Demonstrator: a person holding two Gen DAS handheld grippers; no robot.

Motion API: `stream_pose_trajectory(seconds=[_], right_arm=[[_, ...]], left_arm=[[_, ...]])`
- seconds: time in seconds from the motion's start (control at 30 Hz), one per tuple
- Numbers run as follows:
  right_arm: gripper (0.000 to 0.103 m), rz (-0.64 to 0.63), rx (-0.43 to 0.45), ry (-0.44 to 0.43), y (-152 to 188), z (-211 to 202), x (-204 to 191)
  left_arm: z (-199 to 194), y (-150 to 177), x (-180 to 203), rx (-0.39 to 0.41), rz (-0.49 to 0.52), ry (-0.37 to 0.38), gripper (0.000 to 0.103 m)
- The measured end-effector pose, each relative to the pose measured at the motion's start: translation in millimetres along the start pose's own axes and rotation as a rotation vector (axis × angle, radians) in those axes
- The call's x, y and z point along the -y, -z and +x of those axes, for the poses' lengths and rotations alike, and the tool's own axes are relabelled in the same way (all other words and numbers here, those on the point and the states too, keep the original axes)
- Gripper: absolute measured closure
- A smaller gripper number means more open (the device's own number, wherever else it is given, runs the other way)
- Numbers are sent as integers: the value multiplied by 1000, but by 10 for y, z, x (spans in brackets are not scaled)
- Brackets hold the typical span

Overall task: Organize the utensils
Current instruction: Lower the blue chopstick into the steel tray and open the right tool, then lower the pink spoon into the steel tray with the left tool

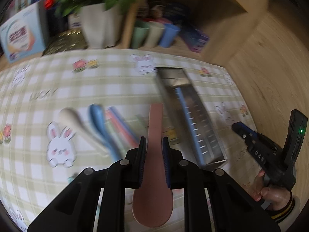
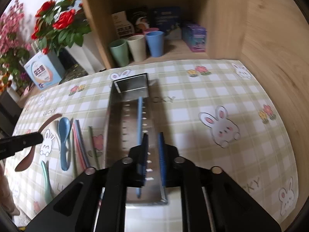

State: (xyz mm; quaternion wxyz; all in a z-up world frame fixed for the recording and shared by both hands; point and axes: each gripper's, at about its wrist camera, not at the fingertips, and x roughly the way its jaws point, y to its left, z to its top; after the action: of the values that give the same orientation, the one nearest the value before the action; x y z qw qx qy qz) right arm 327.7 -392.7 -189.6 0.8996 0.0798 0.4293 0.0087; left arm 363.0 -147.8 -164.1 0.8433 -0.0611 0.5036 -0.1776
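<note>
My left gripper (image 1: 154,141) is shut on a pink spoon (image 1: 154,203), held above the tablecloth with its handle pointing forward and its bowl toward the camera. To its right lies a long metal tray (image 1: 173,79) with one blue chopstick (image 1: 190,119) inside. My right gripper (image 2: 152,135) hovers over the metal tray (image 2: 115,127), open, with nothing between its fingers; the blue chopstick (image 2: 139,116) lies below it. On the cloth left of the tray lie a blue spoon (image 2: 63,131), a green spoon (image 2: 46,183), a cream spoon (image 1: 69,118) and several coloured chopsticks (image 2: 79,145).
A wooden shelf (image 2: 260,38) walls the right side and back. In it stand three cups (image 2: 135,46) and a purple box (image 2: 195,36). A white pot of red flowers (image 2: 58,23) and a blue box (image 2: 42,73) stand at the back left. A hand (image 1: 270,195) holds the right gripper.
</note>
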Motion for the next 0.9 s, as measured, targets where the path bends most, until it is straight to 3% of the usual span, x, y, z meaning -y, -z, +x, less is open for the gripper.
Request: stream_pose_trajectory(seconds=[0.03, 0.2, 0.23, 0.33, 0.57, 0.9], right_arm=[[65, 0, 3, 15, 19, -22, 33], [56, 0, -17, 62, 129, -54, 213], [50, 3, -22, 66, 152, -52, 240], [44, 34, -46, 55, 241, -30, 357], [35, 106, -45, 45, 321, -33, 625], [35, 222, -30, 31, 409, -98, 856]], left_arm=[[27, -16, 90, -1, 15, 9, 87], [268, -94, 562, -18, 62, 54, 87], [323, -99, 622, -23, 62, 54, 87], [573, -106, 742, -81, 24, 45, 87], [924, -244, 868, -145, 4, -24, 87], [1239, -254, 1144, -214, 39, -92, 87]])
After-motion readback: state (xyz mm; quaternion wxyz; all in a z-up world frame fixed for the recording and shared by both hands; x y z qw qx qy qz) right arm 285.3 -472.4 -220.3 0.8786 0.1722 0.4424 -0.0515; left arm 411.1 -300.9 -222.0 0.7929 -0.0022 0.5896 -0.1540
